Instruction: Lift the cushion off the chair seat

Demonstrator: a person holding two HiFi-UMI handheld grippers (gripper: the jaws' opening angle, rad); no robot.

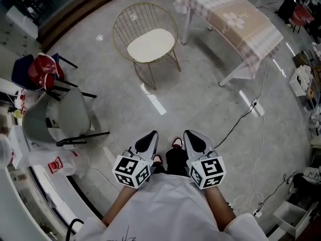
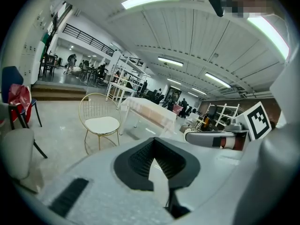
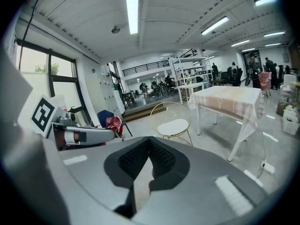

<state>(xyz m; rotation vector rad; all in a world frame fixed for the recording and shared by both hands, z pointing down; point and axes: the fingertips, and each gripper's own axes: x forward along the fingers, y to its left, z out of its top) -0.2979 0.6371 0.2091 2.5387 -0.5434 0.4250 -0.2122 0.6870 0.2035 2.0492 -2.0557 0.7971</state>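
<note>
The left gripper (image 1: 151, 136) and right gripper (image 1: 189, 135) are held side by side, jaws pressed together on nothing. The white cushion (image 1: 150, 45) is seen on the gold wire chair (image 1: 122, 25), well apart from the 2.

Held side by side and close together, the left tongs (image 1: 152, 134) and the right tongs (image 1: 188, 133) point forward and slightly down, each with jaws closed and empty.

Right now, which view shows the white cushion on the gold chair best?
Head view: the cushion is seen from above, whole, lying on the chair. Both gripper views show it small, far off and at a low angle.
</note>
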